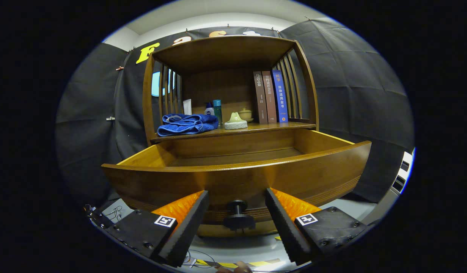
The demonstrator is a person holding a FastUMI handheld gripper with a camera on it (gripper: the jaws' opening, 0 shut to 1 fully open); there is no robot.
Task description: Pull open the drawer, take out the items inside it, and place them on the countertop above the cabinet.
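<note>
Gripper (237, 204): fingers spread wide, holding nothing. The drawer knob (238, 216) stands between the fingertips, touching neither.

Knob: dark, round, fixed low on the drawer front; its base partly merges with the shadow under the drawer.

Drawer (237, 178): wooden, curved front, pulled well out toward the fingers. From this low angle the front panel hides most of the inside; only a strip of the floor at the back and the inner side walls can be seen, and no item is visible on that strip. Whether anything lies nearer the front cannot be told.

Countertop (271, 127): the shelf surface directly above the drawer, inside the wooden cabinet (225, 49). On it, from the left:
- folded blue towel (187, 124), at the front edge
- white tube (187, 107), behind the towel, lower part hidden
- small white bottle (209, 110) and a teal bottle (217, 110), side by side, lower parts hidden by the towel
- pale green dish-like object (235, 121), exact kind hard to make out
- small lidded cup (245, 113), just behind it
- three upright books (270, 96), against the right slatted side.

Below the fingers: loose cables (115, 212) and a striped tape strip (237, 264) on a pale floor, partly cut off.
</note>
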